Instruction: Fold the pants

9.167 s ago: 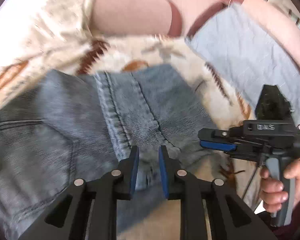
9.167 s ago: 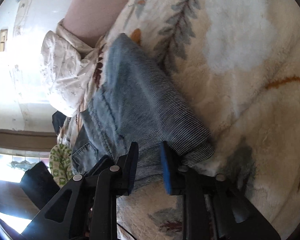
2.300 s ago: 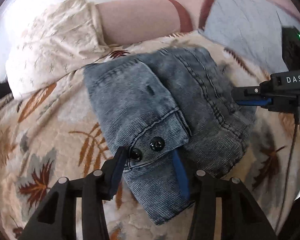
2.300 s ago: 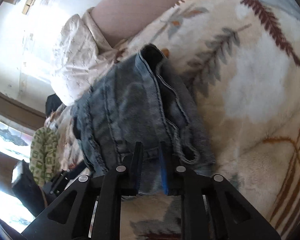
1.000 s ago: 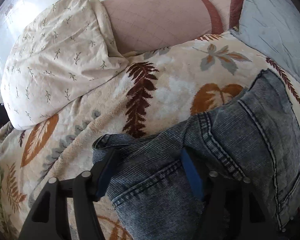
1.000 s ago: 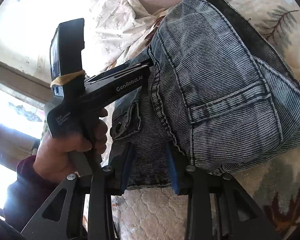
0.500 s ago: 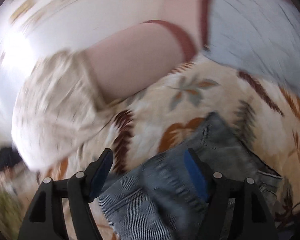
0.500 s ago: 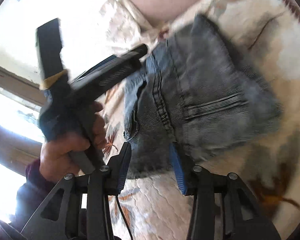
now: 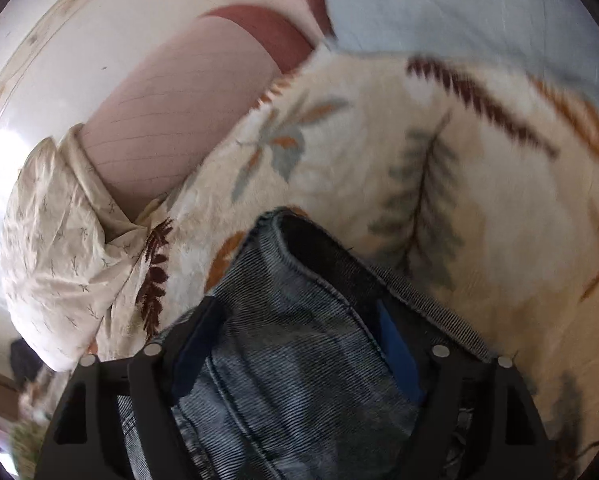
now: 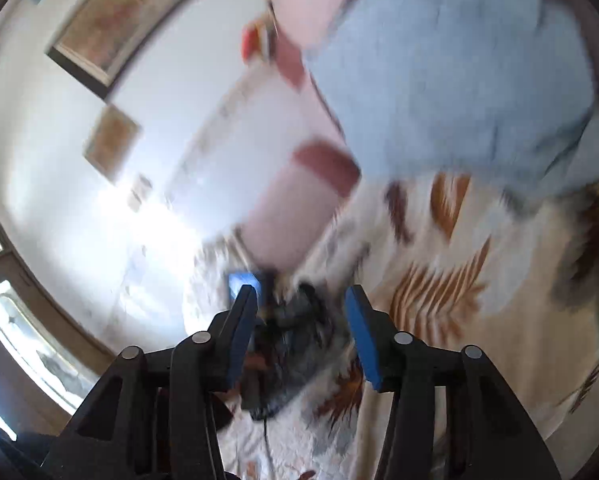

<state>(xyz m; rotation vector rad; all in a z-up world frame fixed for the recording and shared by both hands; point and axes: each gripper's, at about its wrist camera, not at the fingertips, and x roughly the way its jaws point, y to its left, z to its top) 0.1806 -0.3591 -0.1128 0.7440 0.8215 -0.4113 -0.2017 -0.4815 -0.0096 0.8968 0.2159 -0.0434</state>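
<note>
The folded blue denim pants (image 9: 299, 344) lie on the leaf-patterned blanket (image 9: 479, 184). In the left wrist view my left gripper (image 9: 299, 332) is open wide, its fingers straddling the folded bundle, the right pad (image 9: 395, 348) beside the dark waistband opening. In the blurred right wrist view my right gripper (image 10: 301, 336) is open and empty, lifted away. A small dark blurred part of the pants (image 10: 299, 320) shows far off between its fingers.
A pink pillow with a maroon band (image 9: 167, 116) and a cream patterned pillow (image 9: 55, 260) lie at the head of the bed. A light blue pillow (image 9: 459, 4) is at the upper right. White wall with framed pictures (image 10: 111, 144) behind.
The right gripper let go of the pants and swung up and away, now pointing at the wall and pillows. The left gripper stays open over the folded bundle, closer to it.
</note>
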